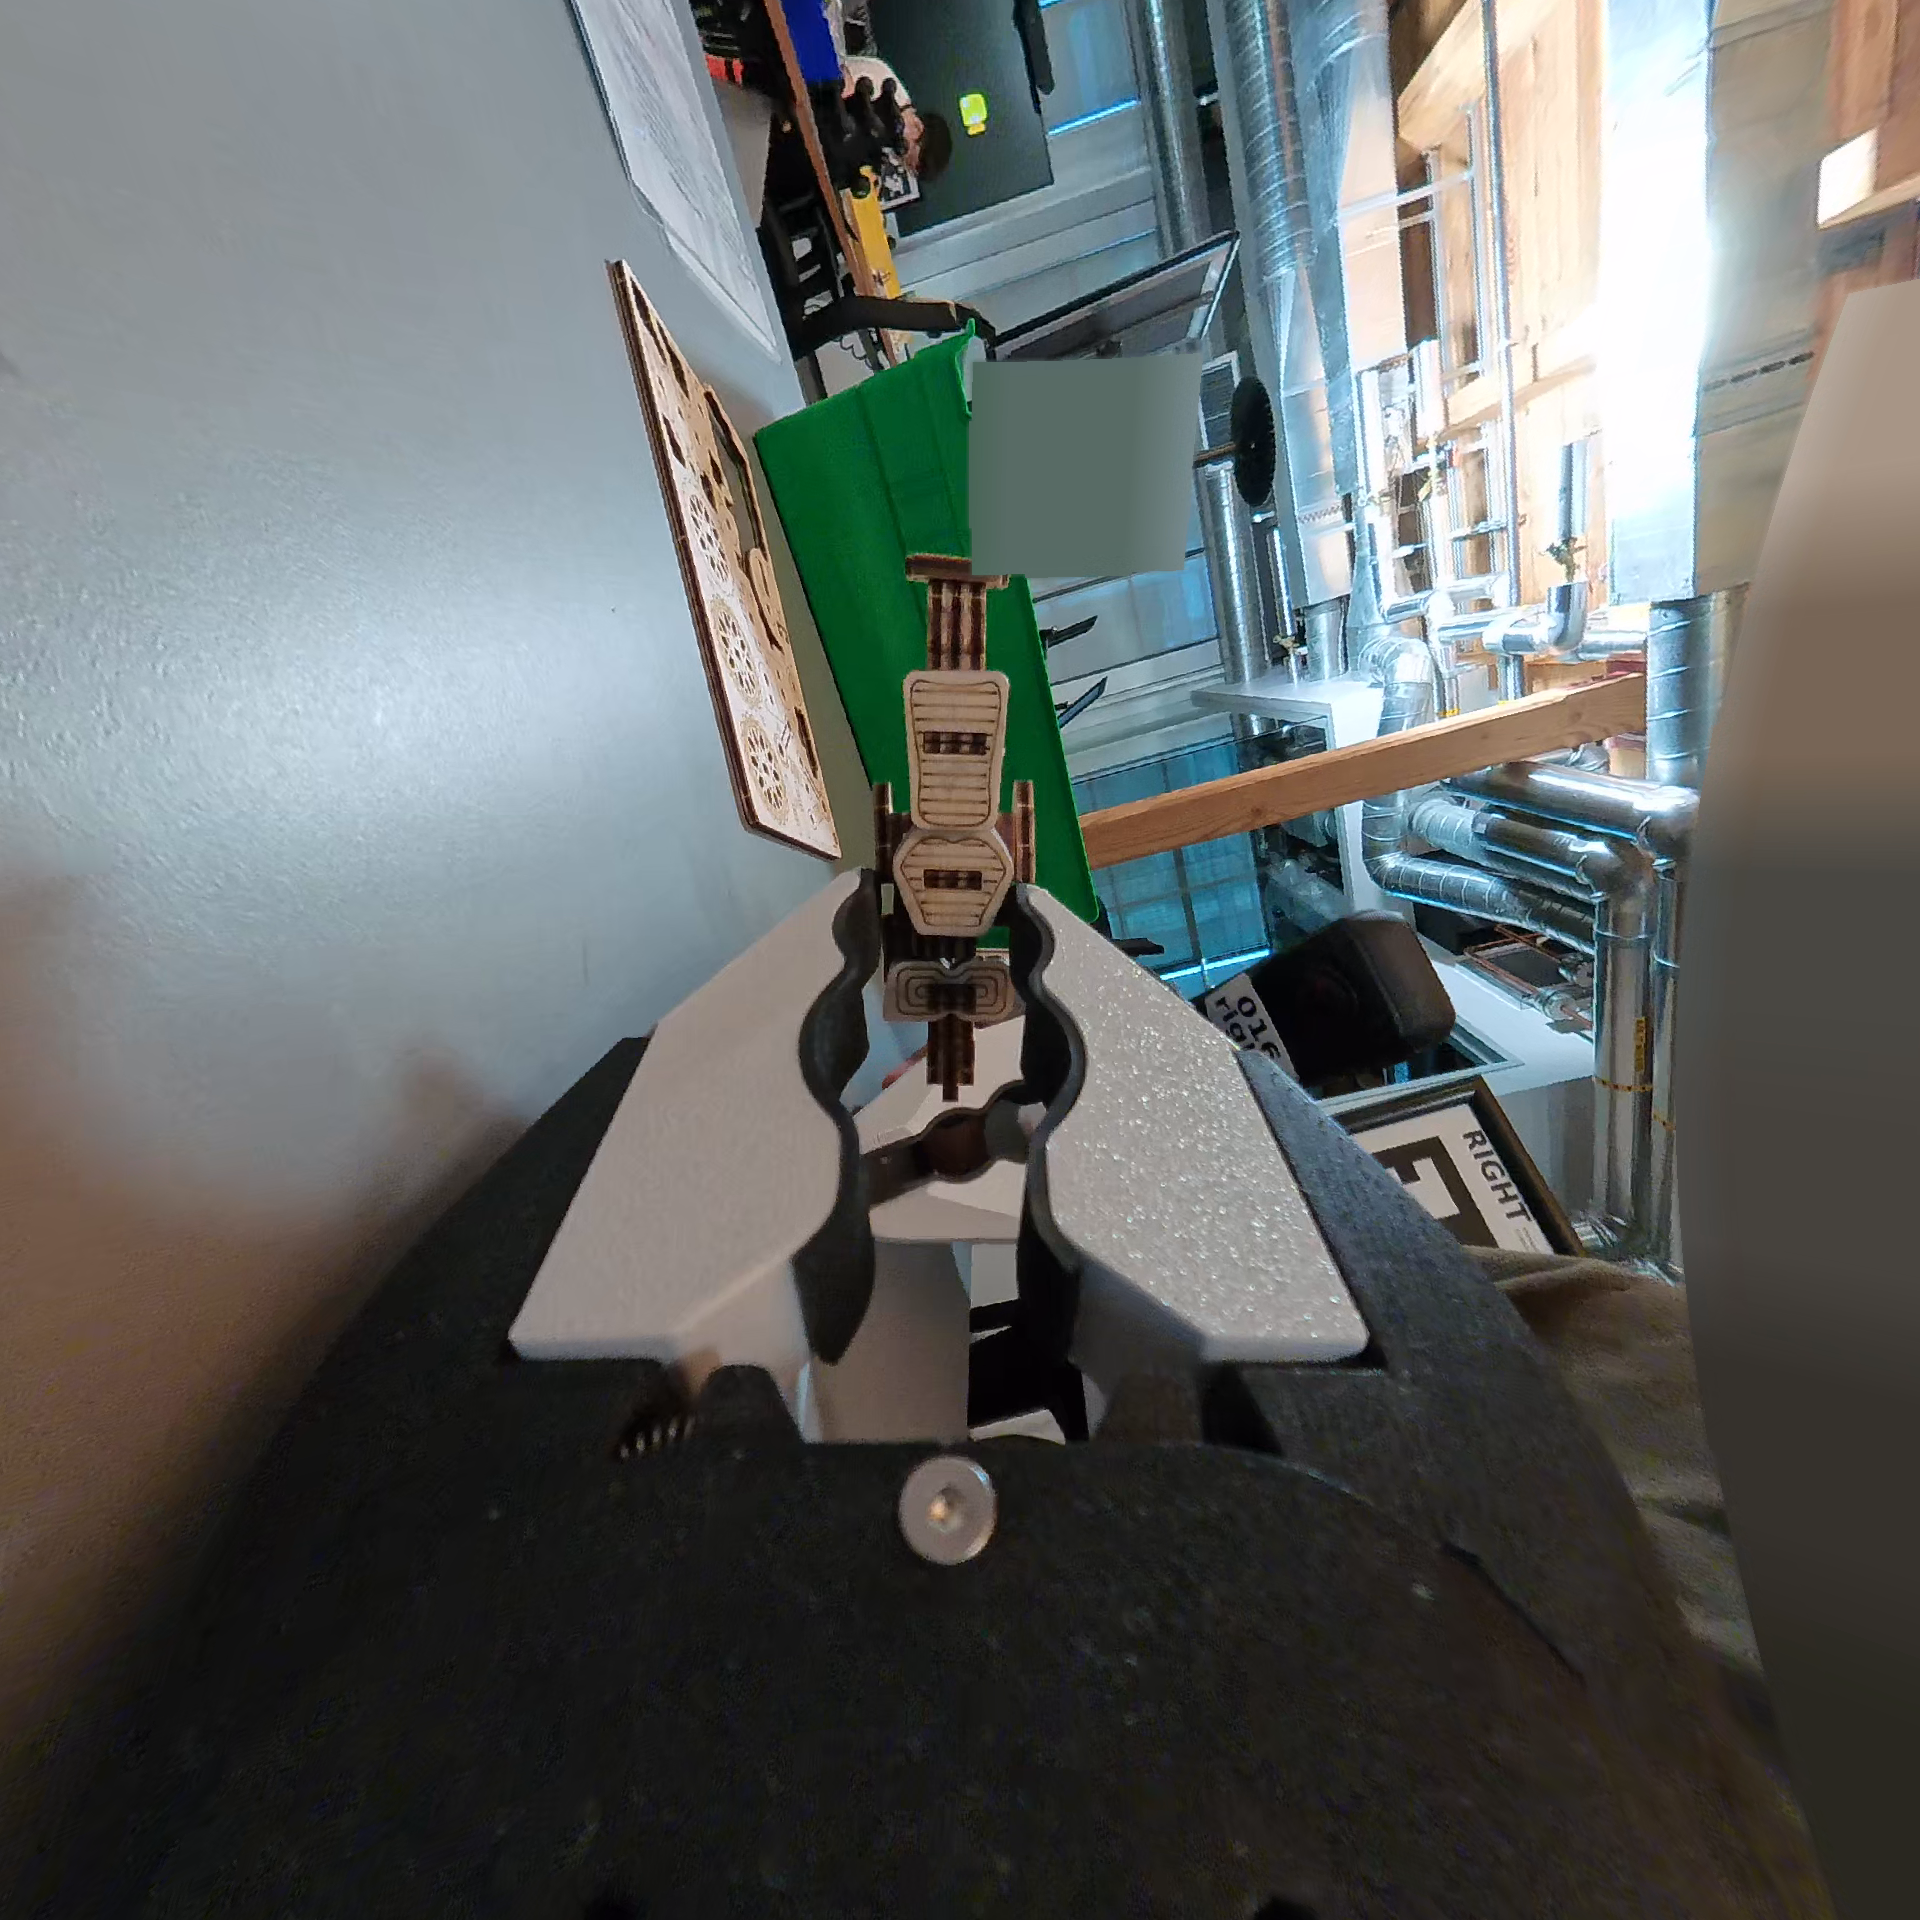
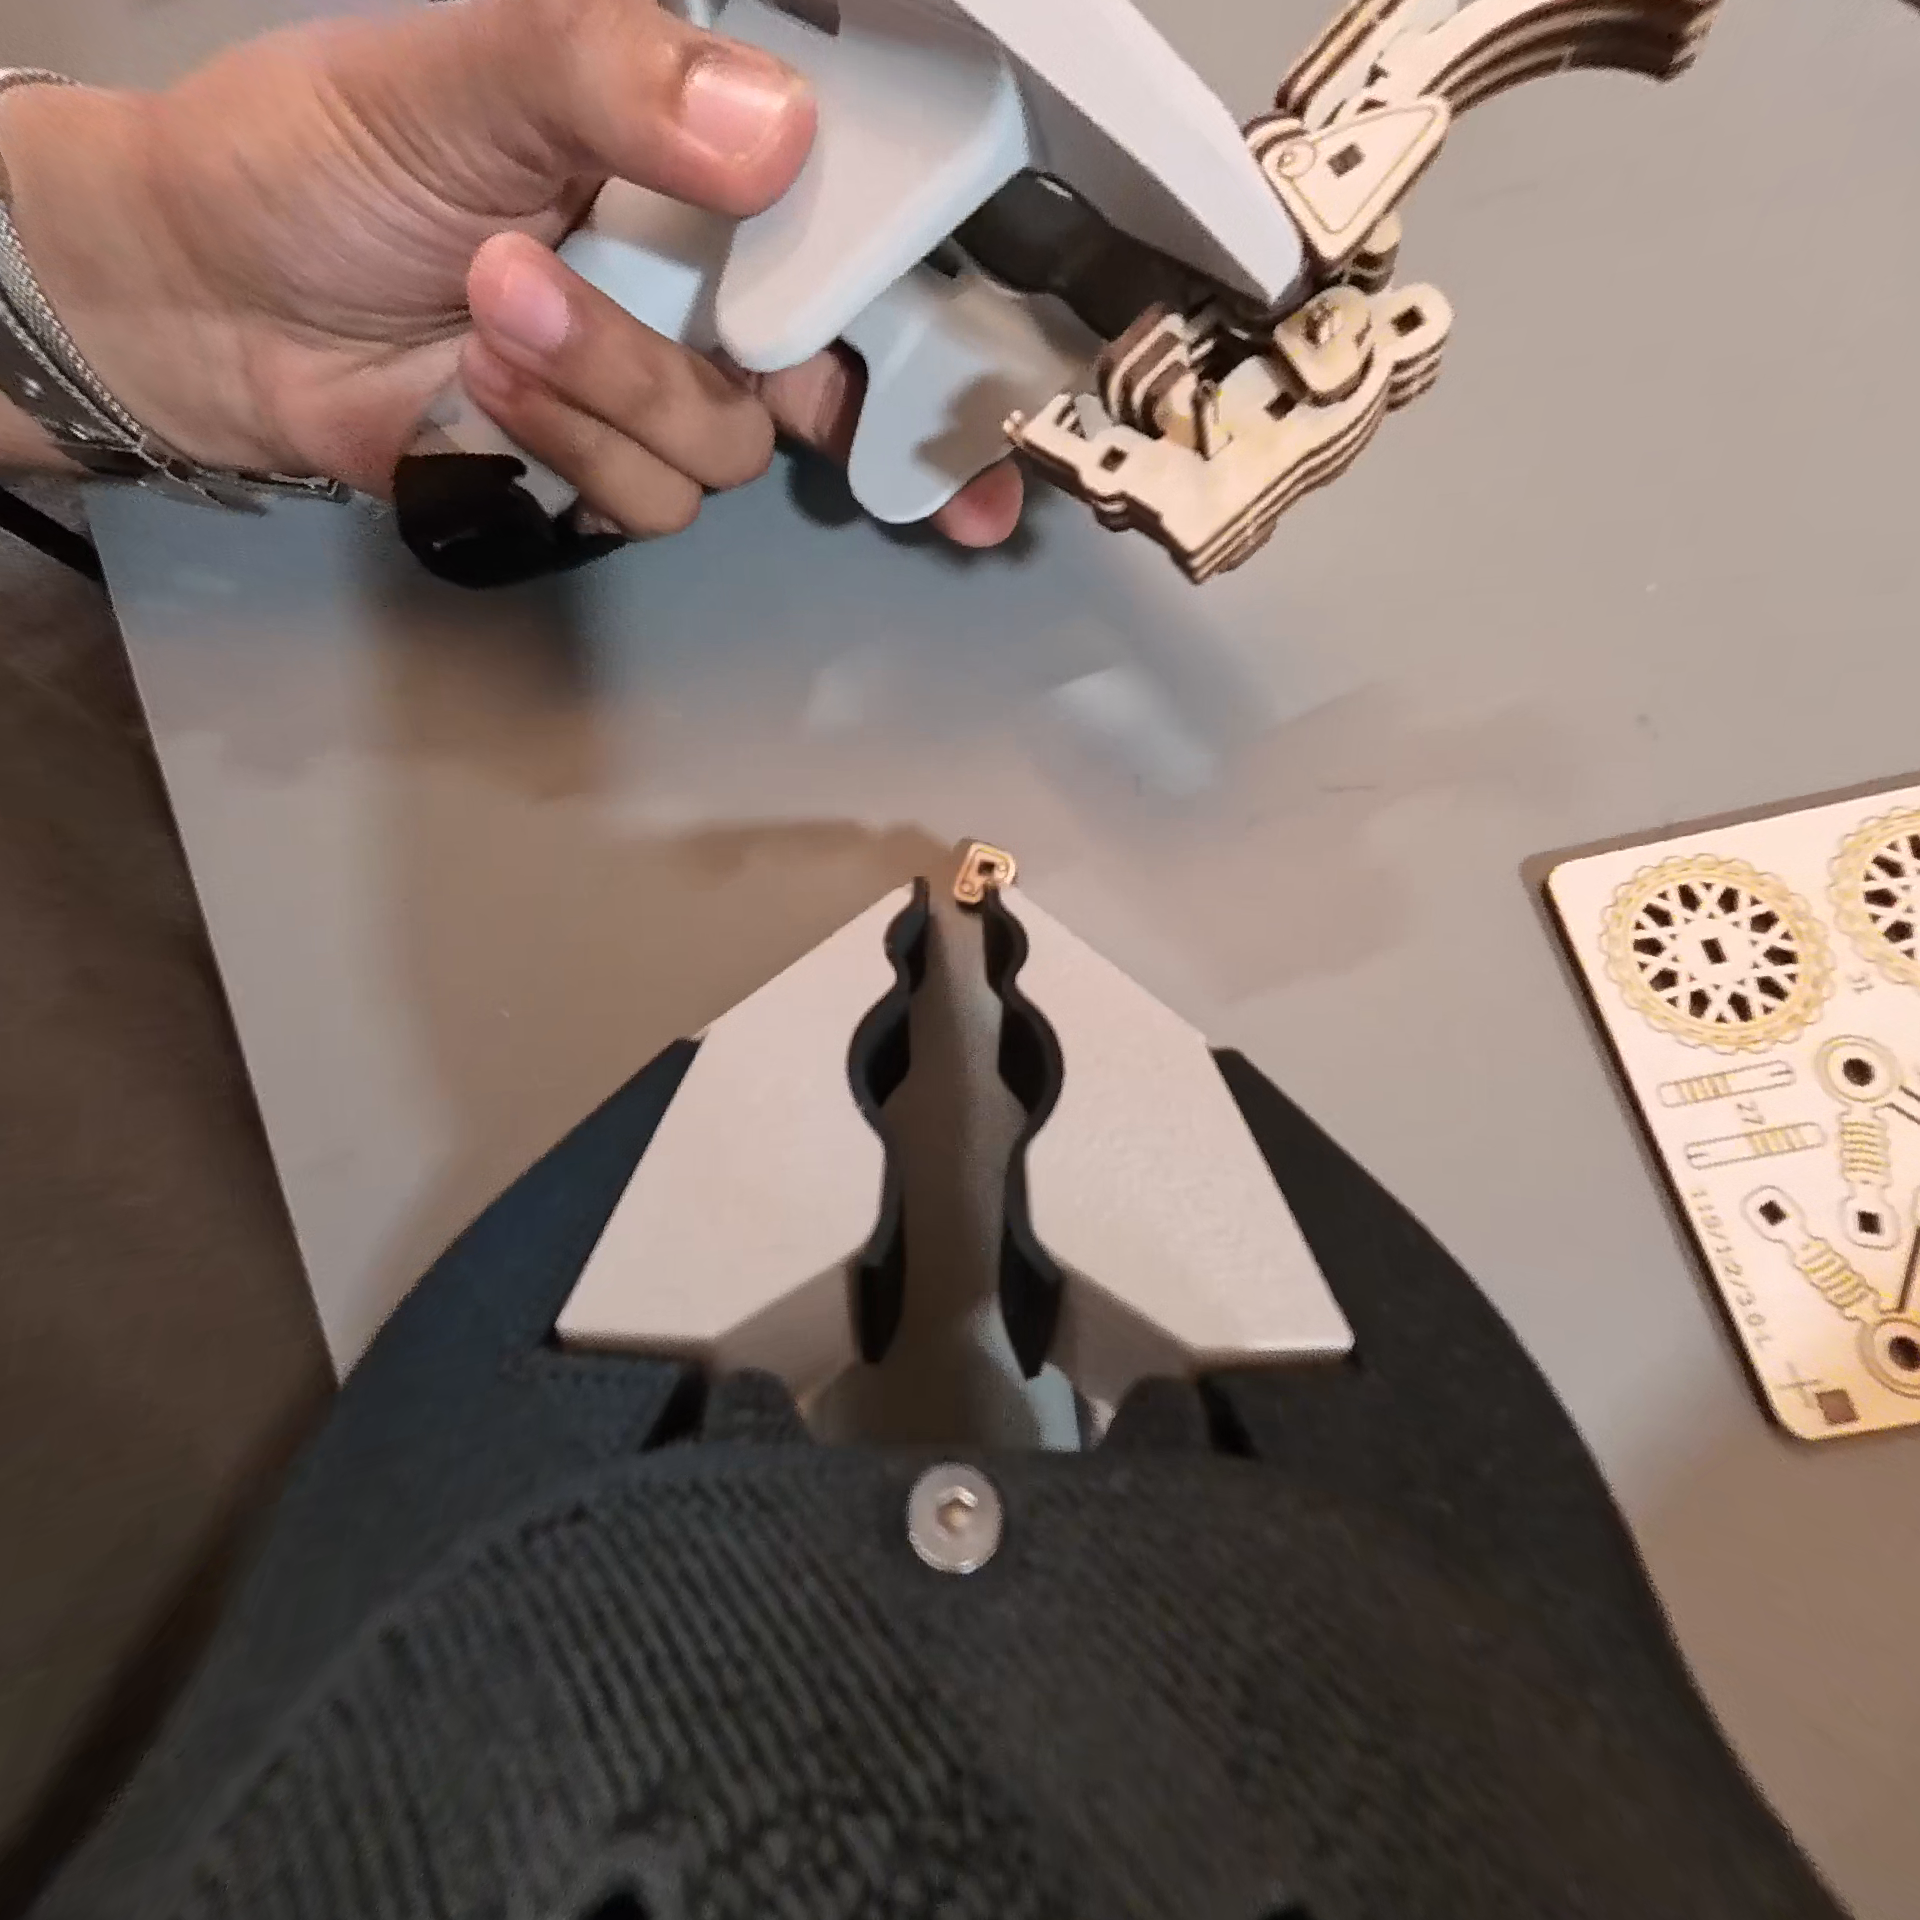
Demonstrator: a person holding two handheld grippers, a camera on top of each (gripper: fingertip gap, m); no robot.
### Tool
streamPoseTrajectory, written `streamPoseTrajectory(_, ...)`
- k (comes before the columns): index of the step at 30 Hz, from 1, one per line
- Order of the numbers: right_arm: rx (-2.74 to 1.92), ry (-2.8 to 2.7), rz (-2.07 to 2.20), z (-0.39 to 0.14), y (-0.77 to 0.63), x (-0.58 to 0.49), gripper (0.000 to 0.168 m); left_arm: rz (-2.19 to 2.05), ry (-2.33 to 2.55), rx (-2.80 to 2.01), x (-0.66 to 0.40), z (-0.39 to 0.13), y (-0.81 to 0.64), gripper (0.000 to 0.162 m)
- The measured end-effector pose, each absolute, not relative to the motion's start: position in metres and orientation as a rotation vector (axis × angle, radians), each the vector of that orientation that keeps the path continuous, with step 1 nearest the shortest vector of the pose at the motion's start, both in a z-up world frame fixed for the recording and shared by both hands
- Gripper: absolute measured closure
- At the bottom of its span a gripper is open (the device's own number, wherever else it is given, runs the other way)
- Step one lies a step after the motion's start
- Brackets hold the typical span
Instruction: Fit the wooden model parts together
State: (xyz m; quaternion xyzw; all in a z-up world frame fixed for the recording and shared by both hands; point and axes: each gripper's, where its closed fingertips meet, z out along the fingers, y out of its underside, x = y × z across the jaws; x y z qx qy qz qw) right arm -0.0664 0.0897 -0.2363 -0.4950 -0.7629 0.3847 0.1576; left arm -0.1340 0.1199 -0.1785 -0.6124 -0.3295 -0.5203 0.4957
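My left gripper is shut on a layered wooden model assembly, which sticks out past its fingertips. In the right wrist view a hand holds this gripper above the grey table, with the assembly clamped and hanging at the upper right. My right gripper is low over the table with its jaws a narrow gap apart and nothing between them. A tiny wooden piece lies at its right fingertip.
A laser-cut wooden parts sheet lies on the table at the right; it also shows in the left wrist view. A green bin stands behind it. The table's left edge is close. Across from one pair of fingers to the other is roughly 9 cm.
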Motion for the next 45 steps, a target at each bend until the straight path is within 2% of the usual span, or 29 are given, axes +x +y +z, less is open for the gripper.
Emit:
streamPoseTrajectory(8, -1.334, -2.146, 0.971, -0.237, 0.091, -0.073, 0.154, -1.265, -0.791, -1.498, -0.127, -0.179, 0.120, 0.140)
streamPoseTrajectory(13, -1.332, -2.148, 0.963, -0.237, 0.088, -0.073, 0.161, -1.297, -0.825, -1.454, -0.133, -0.178, 0.119, 0.139)
streamPoseTrajectory(29, -1.331, -2.137, 0.958, -0.237, 0.094, -0.069, 0.156, -1.294, -0.798, -1.484, -0.128, -0.178, 0.118, 0.139)
streamPoseTrajectory(33, -1.330, -2.146, 0.968, -0.237, 0.091, -0.067, 0.164, -1.305, -0.804, -1.475, -0.129, -0.178, 0.118, 0.140)
streamPoseTrajectory(45, -1.332, -2.097, 0.955, -0.224, 0.106, -0.065, 0.164, -1.327, -0.784, -1.499, -0.123, -0.178, 0.118, 0.139)
